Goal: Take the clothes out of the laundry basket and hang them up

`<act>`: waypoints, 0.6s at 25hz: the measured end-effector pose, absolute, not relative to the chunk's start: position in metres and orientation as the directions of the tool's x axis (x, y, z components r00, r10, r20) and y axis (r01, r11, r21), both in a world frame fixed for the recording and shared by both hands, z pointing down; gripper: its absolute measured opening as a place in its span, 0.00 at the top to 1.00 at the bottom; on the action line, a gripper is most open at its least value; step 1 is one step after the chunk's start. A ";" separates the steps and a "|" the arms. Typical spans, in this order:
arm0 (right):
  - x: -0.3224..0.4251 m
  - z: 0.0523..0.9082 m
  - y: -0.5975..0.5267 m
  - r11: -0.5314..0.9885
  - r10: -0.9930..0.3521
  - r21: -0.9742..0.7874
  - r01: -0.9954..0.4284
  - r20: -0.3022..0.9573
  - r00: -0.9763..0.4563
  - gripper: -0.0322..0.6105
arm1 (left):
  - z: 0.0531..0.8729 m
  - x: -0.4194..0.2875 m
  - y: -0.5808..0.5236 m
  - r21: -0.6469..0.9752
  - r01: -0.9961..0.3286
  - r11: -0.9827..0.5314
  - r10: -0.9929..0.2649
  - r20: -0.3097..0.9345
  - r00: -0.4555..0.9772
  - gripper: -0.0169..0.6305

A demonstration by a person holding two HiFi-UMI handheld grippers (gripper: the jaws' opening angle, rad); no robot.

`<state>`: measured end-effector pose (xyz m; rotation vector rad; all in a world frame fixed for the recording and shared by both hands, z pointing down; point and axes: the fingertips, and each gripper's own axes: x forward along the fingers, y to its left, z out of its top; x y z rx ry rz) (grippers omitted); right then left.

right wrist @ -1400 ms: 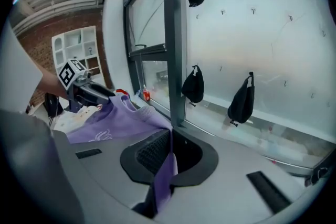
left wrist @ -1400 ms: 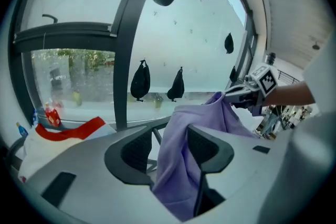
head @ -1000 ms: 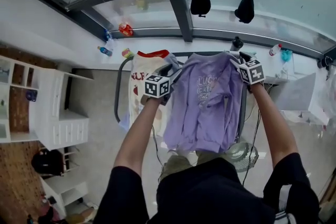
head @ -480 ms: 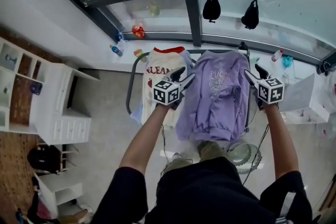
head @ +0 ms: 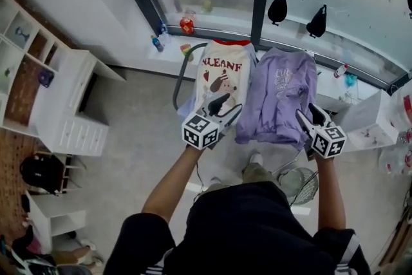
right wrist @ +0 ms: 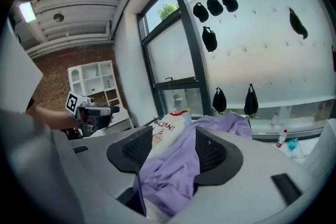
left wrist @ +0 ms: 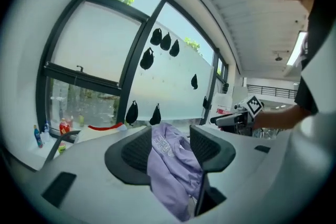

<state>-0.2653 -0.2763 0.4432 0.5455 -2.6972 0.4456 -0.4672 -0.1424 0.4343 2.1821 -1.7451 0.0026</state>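
Note:
A lilac sweatshirt (head: 280,96) hangs over the drying rack (head: 177,82) beside a cream shirt (head: 222,74) with a red collar and red print. My left gripper (head: 224,106) stands open in front of the cream shirt's lower edge and holds nothing. At the sweatshirt's lower right corner my right gripper (head: 308,114) is open too, nothing gripped. In the left gripper view the sweatshirt (left wrist: 168,165) shows through the gap of the left gripper (left wrist: 170,141). The right gripper (right wrist: 173,147) frames the sweatshirt (right wrist: 173,176) and cream shirt (right wrist: 167,126) likewise. No laundry basket is in view.
A floor fan (head: 299,185) stands under the rack by my feet. White shelf units (head: 71,106) line the left wall. Bottles (head: 187,24) sit on the window sill, and black pouches (head: 277,8) hang on the glass. A white table (head: 360,129) is at right.
Both grippers have come away from the lilac sweatshirt's upper corners and drawn back toward me. The sweatshirt stays draped on the rack. The head view has pulled back from it.

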 end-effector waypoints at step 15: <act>-0.232 0.405 -0.044 0.855 -0.382 -0.237 -0.462 0.314 -0.869 0.89 | 0.414 -0.448 0.092 0.318 -0.948 -0.033 -0.986 0.146 0.083 0.96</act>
